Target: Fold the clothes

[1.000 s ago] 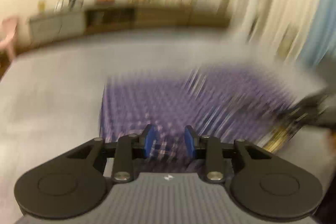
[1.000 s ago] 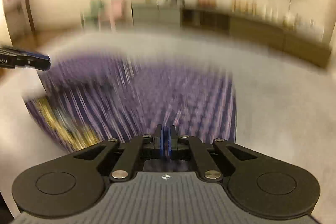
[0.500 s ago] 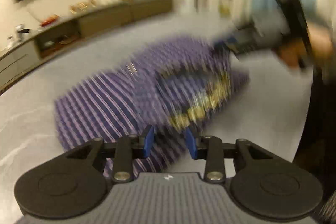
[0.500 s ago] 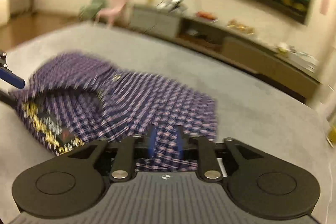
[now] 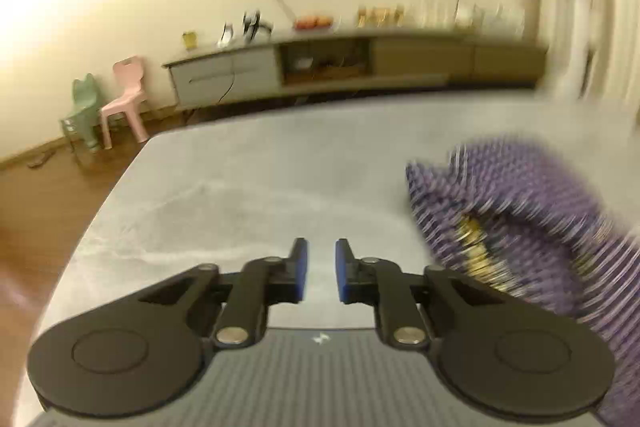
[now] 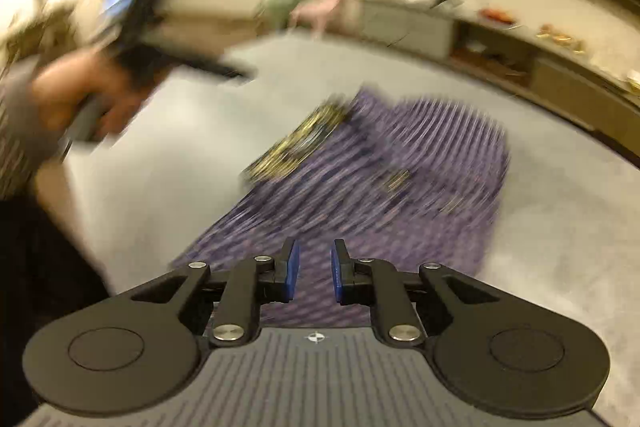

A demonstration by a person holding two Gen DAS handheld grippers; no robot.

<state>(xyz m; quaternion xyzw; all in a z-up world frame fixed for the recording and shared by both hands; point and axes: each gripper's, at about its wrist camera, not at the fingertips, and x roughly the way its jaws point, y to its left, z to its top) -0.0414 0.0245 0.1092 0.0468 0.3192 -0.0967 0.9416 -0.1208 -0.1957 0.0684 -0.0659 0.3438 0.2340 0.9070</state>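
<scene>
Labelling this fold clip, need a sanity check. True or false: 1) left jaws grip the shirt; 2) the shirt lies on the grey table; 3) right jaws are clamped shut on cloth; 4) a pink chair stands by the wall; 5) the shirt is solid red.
1) False. The left gripper has a gap between its jaws, which have just been closing, with only bare table behind; the shirt lies off to its right.
2) True.
3) False. The right gripper shows a clear gap, nothing pinched; the shirt lies beyond and below it.
4) True. The chair is beside a green one.
5) False. It is purple check.
</scene>
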